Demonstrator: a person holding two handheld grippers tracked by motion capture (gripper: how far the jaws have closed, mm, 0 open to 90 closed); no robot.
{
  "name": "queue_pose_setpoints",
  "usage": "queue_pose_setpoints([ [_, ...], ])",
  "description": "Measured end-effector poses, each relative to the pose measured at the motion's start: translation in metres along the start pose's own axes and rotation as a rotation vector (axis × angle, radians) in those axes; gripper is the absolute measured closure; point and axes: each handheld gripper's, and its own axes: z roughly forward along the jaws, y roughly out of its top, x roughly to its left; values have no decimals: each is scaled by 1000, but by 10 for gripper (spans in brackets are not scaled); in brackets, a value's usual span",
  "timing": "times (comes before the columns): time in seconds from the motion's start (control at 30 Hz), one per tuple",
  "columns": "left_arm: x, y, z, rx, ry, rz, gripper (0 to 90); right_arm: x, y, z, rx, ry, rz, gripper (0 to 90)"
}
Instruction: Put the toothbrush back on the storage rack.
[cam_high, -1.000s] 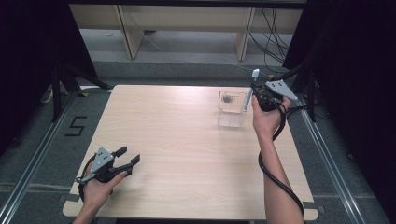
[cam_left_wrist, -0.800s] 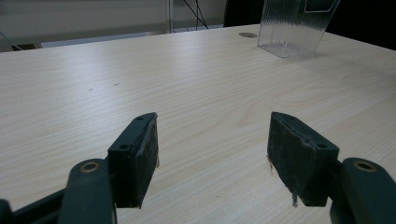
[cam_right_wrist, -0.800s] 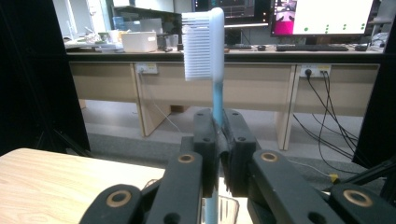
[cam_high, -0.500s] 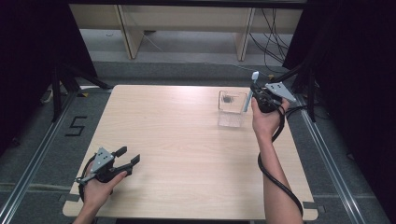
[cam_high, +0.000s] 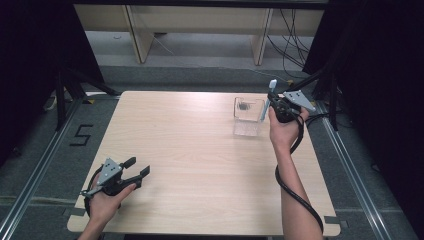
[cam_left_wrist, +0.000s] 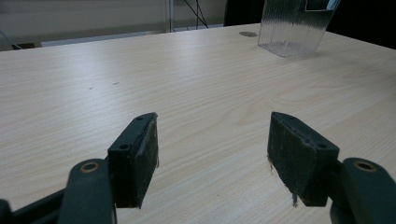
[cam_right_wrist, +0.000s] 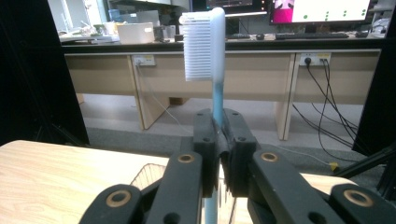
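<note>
The toothbrush (cam_right_wrist: 212, 56) in my right gripper (cam_right_wrist: 219, 140) has a white head with white bristles in fine rows and a light blue handle, and the gripper itself is black. The clear container (cam_high: 248, 116) is ribbed with fine vertical lines, and the desk (cam_high: 190, 150) is pale wood with a light grain. My left gripper (cam_left_wrist: 212, 158) has black pads and a grey top plate.

Even overhead light falls on the table (cam_high: 200, 150), with soft, faint shadows and dark surrounds. Close up, the nearest parts blur; the high view is slightly soft.
</note>
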Motion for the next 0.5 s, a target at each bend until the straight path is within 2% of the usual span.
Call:
queue_pose_setpoints([
  [0.03, 0, 0, 0, 0, 0, 0, 335, 1, -1, 1, -3, 0, 16, 857],
  [0.07, 0, 0, 0, 1, 0, 0, 335, -1, -2, 1, -1, -1, -1, 857],
  [0.2, 0, 0, 1, -9, -5, -2, 335, -1, -6, 2, 6, -2, 13, 857],
  [0.33, 0, -1, 1, -8, -6, -1, 335, -3, -9, 4, 16, -9, 3, 856],
  [0.4, 0, -1, 1, -5, -2, 0, 335, -2, -11, 4, 16, -11, 17, 856],
  [0.47, 0, -1, 1, 2, 0, 1, 335, -3, -12, 5, 27, -9, 4, 856],
  [0.5, 0, -1, 0, 4, 1, 1, 335, -3, -14, 5, 26, -13, 12, 857],
])
